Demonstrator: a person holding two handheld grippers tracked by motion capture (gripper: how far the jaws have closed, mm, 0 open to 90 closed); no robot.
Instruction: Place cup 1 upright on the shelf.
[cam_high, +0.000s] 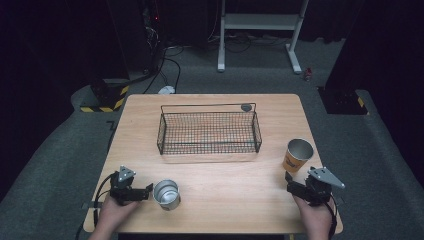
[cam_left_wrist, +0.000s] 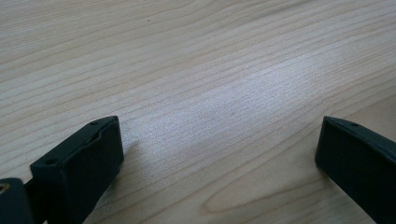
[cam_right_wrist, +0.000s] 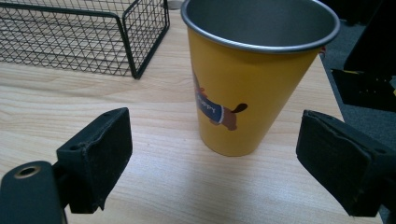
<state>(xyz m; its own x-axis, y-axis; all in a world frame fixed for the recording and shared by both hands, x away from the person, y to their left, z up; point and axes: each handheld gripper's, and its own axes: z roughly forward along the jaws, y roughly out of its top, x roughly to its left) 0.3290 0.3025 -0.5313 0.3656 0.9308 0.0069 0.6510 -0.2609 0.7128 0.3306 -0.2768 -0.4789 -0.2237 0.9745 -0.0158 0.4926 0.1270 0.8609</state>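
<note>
High view: the wooden table carries four items of note. Largest is the black wire basket, standing upright at the centre of the far half, nothing visible inside it. Next, the yellow cup stands upright near the right edge, open end up, well apart from the basket's right end. The silver cup sits at the near left, mouth toward the camera; whether it stands or tilts cannot be settled from this angle.

The left gripper rests low at the near left corner, held in the person's left hand, its tips just beside the silver cup but apart from it. The right gripper lies at the near right, held by the right hand, pointing toward the yellow cup and just short of it.

Left gripper view: the left gripper has its jaws spread wide, bare table grain between them, nothing held.

Right gripper view: the right gripper likewise has its jaws set wide. The yellow cup stands directly ahead between them, untouched by either jaw; it has a metal rim and a printed dog figure on its side. A corner of the wire basket shows at upper left, apart from the cup.
</note>
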